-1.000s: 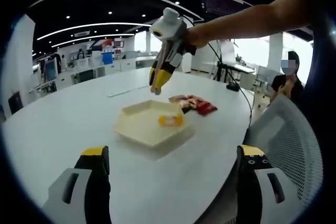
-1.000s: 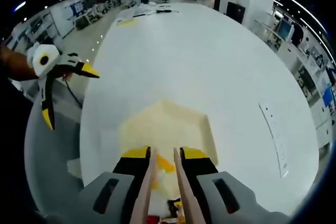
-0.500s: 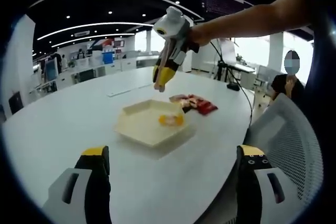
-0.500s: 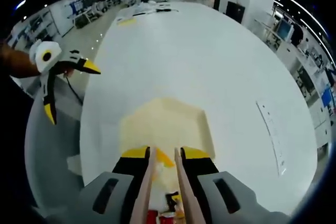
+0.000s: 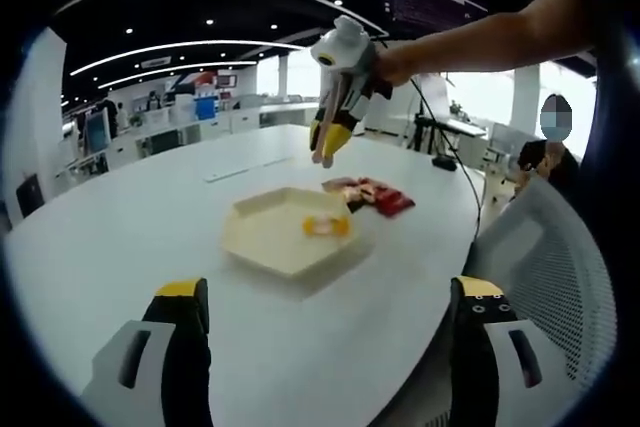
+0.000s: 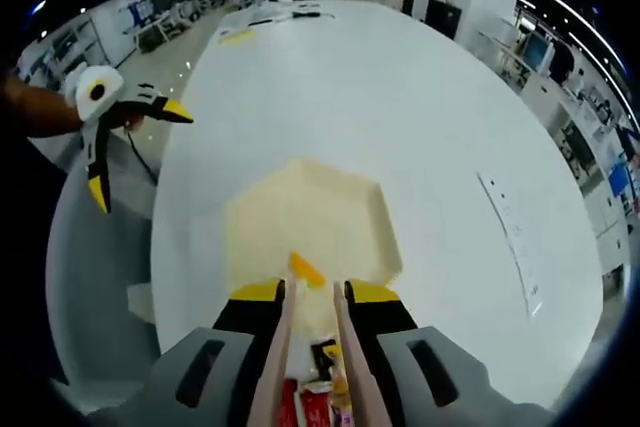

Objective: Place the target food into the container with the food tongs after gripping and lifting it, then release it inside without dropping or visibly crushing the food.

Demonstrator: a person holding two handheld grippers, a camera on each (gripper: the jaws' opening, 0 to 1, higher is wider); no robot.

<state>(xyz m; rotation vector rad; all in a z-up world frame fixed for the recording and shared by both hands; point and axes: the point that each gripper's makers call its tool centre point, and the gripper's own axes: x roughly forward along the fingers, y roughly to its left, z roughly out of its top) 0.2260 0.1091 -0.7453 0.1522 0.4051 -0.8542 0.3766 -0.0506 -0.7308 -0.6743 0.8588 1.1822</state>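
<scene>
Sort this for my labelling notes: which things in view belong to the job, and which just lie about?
Job: tongs in the right gripper; orange food; cream tray.

Lying about: red packets; white strip; mesh chair; idle left gripper.

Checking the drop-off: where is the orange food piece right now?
In the left gripper view the orange food piece lies inside the cream hexagonal tray, at its side toward the red packets, below the raised right gripper.

Bright overhead strip lights, glossy table [image 6: 400, 117] glare, fisheye-warped edges.

Food [image 5: 326, 226] in container [image 5: 262, 237] on table [image 5: 120, 237], packets [image 5: 368, 195] just beyond.
</scene>
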